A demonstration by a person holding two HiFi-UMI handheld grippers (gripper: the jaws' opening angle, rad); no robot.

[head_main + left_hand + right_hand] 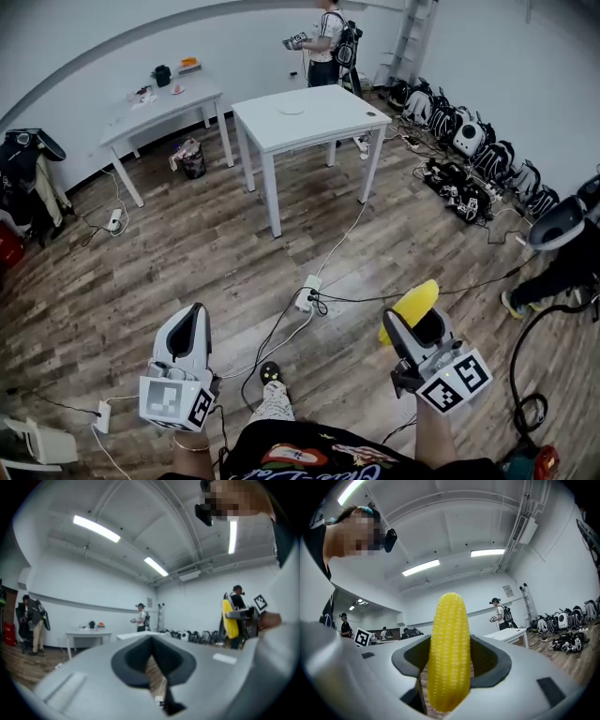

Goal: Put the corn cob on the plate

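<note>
- The right hand-held gripper (417,333) is clamped on the corn cob (449,653). Its jaws are spread wide around the cob's middle, and the tip juts out past them.
- The left hand-held gripper (194,317) has its jaws together with nothing between them, and is held low beside the person's body.
- The cob is in the air over the wooden floor (187,244), well apart from the white tabletop (323,122). A pale round shape there is probably the plate (292,110), though it is too small to be sure.
- Slip risk: the cob is round and smooth and gripped only at its sides, so a jolt on the way could make it pivot or slide out.
- Trip risk: a power strip (308,292) and loose cables (281,328) lie on the floor between the person and the tabletop.
- Placement risk: opening the jaws with the cob tilted or high could let it roll off the plate.
</note>
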